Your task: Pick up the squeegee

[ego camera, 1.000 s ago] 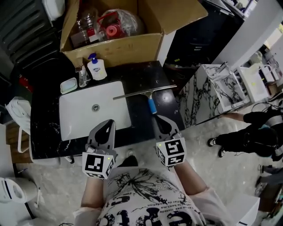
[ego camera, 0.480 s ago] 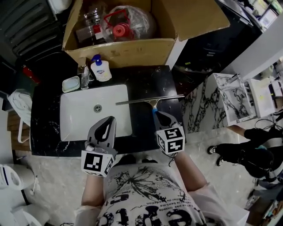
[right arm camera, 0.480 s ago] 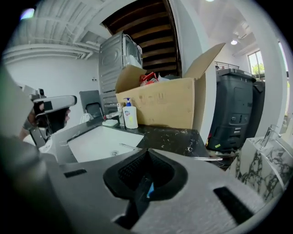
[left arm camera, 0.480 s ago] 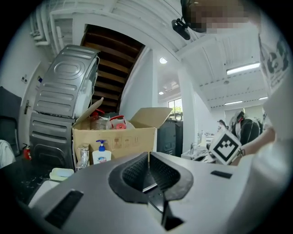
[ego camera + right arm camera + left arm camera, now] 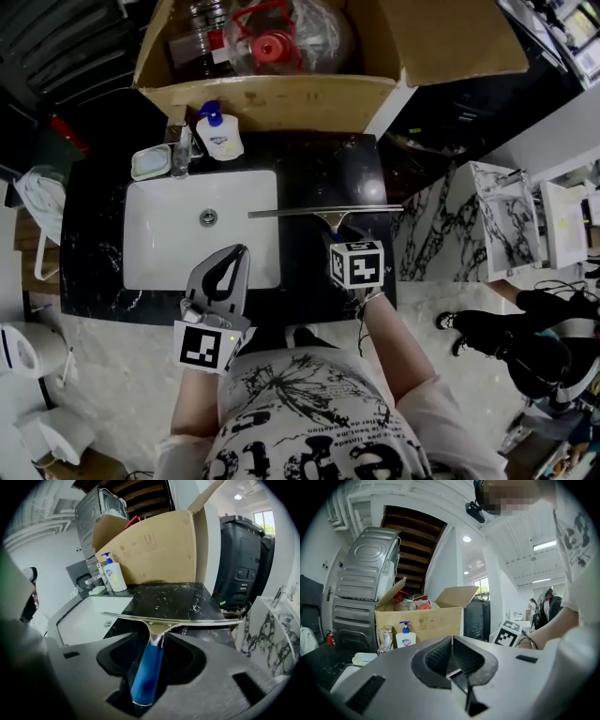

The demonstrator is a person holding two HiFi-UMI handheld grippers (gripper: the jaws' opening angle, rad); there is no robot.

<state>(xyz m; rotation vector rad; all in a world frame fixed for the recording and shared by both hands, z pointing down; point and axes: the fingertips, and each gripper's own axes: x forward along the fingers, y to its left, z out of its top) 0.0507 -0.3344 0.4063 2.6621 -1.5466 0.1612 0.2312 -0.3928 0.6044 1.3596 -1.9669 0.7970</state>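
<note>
The squeegee (image 5: 323, 212) lies on the black counter (image 5: 319, 169) right of the sink, its metal blade crosswise and its blue handle (image 5: 146, 672) pointing toward me. My right gripper (image 5: 336, 238) tips down over that handle. In the right gripper view its jaws (image 5: 157, 639) are opening; the handle lies between them with a gap on each side. My left gripper (image 5: 232, 258) hovers over the sink's near right corner. Its jaws (image 5: 451, 641) are shut with nothing between them.
The white sink (image 5: 150, 262) fills the counter's left half, with a faucet (image 5: 181, 150), soap dish (image 5: 150, 161) and soap bottle (image 5: 217, 136) behind it. An open cardboard box (image 5: 272, 98) stands at the back. A marble-patterned unit (image 5: 502, 216) stands at the right.
My right gripper has moved forward and tipped down until it sits over the squeegee's blue handle. The left gripper has shifted only a little over the sink's edge.
</note>
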